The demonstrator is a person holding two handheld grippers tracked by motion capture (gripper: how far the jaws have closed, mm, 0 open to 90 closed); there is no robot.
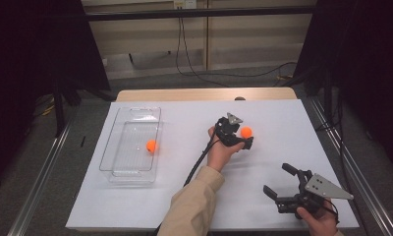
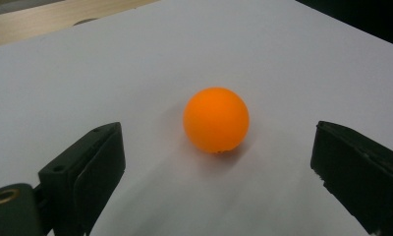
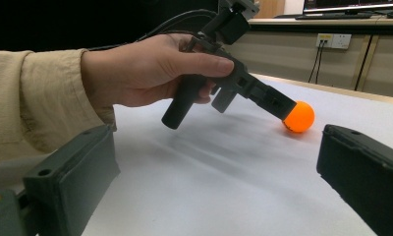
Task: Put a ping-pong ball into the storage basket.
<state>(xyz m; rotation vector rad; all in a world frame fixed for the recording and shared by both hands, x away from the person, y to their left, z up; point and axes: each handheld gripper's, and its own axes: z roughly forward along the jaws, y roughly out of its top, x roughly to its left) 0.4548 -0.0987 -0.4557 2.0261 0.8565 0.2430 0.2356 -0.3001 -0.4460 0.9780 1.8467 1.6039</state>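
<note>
the orange ball (image 2: 216,119) sits on the white table (image 1: 184,196), right of the middle, loose between the spread jaws of the left gripper (image 2: 219,162), which touch nothing yet. a second ball (image 1: 151,145) already lies in the clear tray (image 1: 117,142) well off to the left. to grip well, i would ease the left gripper forward until the ball is centred between the pads, keep the tips low near the table, then close gently so the ball does not squirt away. the right gripper (image 1: 279,183) waits near the front edge, jaws spread, holding nothing.
</note>
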